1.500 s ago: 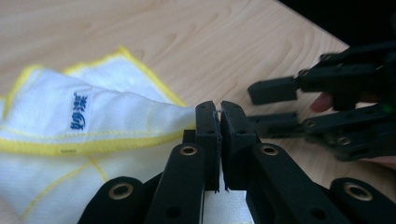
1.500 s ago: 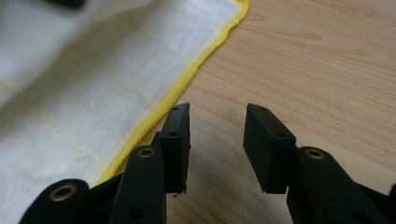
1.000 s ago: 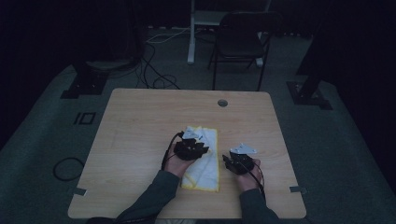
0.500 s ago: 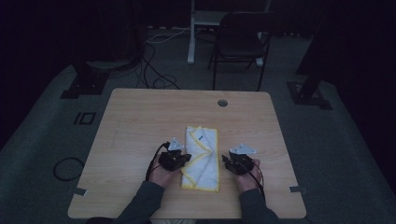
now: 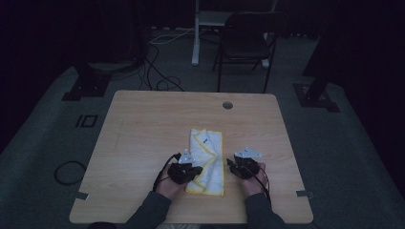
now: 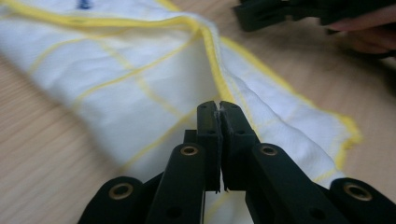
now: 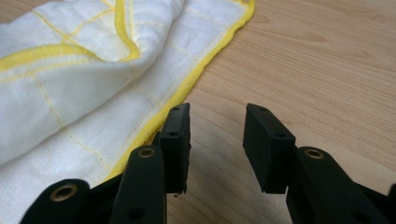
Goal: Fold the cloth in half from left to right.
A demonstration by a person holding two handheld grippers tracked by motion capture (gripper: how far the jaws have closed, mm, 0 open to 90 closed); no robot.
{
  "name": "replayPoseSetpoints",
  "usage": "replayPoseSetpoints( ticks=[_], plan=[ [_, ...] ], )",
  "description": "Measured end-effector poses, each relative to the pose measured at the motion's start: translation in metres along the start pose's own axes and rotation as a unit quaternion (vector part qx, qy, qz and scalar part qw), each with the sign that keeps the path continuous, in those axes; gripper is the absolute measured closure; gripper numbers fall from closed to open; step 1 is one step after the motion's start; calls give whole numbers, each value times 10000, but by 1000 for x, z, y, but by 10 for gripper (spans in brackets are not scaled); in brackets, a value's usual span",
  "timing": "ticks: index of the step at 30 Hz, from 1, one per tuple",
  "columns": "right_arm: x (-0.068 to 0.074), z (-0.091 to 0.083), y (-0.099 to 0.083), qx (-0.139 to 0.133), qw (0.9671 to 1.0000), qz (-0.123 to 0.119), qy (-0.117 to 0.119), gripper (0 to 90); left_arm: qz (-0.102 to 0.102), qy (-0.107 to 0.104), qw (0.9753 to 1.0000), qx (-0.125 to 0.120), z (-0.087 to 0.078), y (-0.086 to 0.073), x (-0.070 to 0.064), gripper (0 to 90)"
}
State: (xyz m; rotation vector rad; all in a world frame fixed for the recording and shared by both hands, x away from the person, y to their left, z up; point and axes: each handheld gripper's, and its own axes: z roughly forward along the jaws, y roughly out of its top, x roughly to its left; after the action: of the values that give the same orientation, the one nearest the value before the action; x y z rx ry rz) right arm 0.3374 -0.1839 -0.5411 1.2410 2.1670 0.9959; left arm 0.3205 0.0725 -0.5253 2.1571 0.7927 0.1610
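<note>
So the white cloth with yellow trim (image 5: 207, 160) is lying folded in the lower middle of the high view, on the wooden table (image 5: 143, 129), stretching from the centre down toward the near edge.

The left gripper (image 5: 188, 172) is sitting at the cloth's lower left corner, overlapping its edge. In the left gripper view its jaws are pressed tight together right over the cloth (image 6: 116, 84), with what looks like a thin bit of white fabric pinched between the tips, though it's hard to be fully sure. The folded yellow-edged ridge is running up from the jaws toward the top centre of that frame, and the other gripper (image 6: 299, 11) is showing at the upper right.

The right gripper (image 5: 237, 165) is sitting just beside the cloth's right edge, not on it. In the right gripper view (image 7: 217, 128) its jaws are standing wide apart over bare wood, holding nothing, and the cloth (image 7: 84, 70) is taking up the upper left, its yellow hem passing just beside the left jaw.
</note>
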Motion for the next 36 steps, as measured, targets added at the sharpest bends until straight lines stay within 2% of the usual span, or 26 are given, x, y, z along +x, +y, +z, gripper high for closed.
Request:
replayPoseSetpoints(
  ticks=[3, 6, 11, 14, 20, 25, 29, 32, 36],
  plan=[
    [-1, 0, 0, -2, 10000, 5, 2, 614, 142, -276, 9995, -92, 2, 1, -9, 861],
    [-1, 0, 0, -10, 10000, 0, 0, 613, 328, -399, 9986, -69, 5, 2, -17, 845],
    [-1, -1, 1, -48, 10000, 0, 16, 613, 313, -282, 9991, -13, 5, -2, -15, 842],
    [1, -2, 4, -95, 9999, -38, 53, 613, 282, -166, 9994, -70, 1, -5, -13, 842],
    [10, -2, 14, -236, 9993, -232, 195, 602, 265, 84, 9996, -105, -7, -13, -5, 836],
    [19, 8, 25, -222, 9983, -421, 335, 560, 194, 306, 9992, -172, -12, -24, 1, 837],
    [25, 19, 34, -167, 9975, -515, 445, 516, 159, 347, 9991, -171, -14, -25, 5, 837],
    [32, 29, 42, -86, 9966, -675, 463, 501, 153, 346, 9992, -138, -13, -26, 5, 837],
    [37, 37, 48, -13, 9958, -828, 391, 486, 115, 329, 9994, -50, -10, -29, 6, 838]
  ],
)
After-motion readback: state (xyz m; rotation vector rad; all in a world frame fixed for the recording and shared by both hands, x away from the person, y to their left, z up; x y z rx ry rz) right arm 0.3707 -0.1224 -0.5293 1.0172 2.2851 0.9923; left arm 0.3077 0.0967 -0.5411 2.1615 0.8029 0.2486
